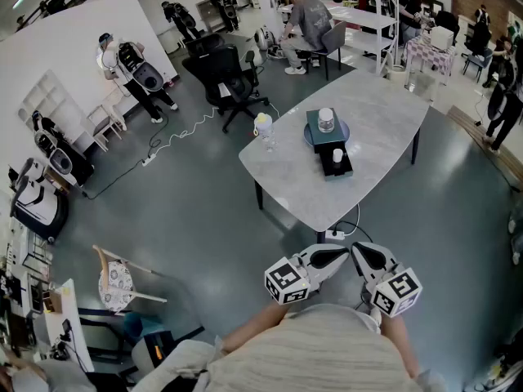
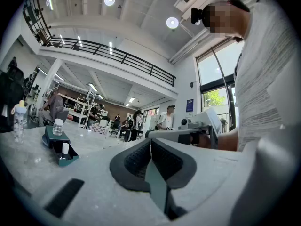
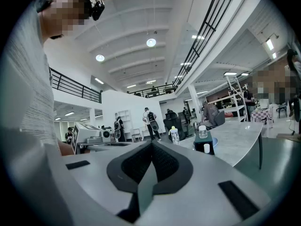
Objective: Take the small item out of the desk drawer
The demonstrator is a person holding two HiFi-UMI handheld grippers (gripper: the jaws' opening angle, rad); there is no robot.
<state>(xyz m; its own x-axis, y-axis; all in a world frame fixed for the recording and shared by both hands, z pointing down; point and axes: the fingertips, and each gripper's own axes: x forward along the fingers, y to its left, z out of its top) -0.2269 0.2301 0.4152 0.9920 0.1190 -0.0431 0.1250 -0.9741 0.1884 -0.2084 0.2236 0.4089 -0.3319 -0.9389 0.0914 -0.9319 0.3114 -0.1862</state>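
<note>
I hold the left gripper [image 1: 329, 258] and right gripper [image 1: 369, 258] near my body, jaws pressed together on nothing. The small white item [image 1: 337, 155] stands in the open drawer [image 1: 344, 170] on the far tabletop [image 1: 384, 113]. I should approach first, then spread one gripper's jaws.

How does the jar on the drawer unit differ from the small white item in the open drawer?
The jar is clear, white-lidded and bigger; the small white item is opaque and smaller. The jar stands atop the drawer unit; the small white item stands in its open drawer. Both stand upright.
</note>
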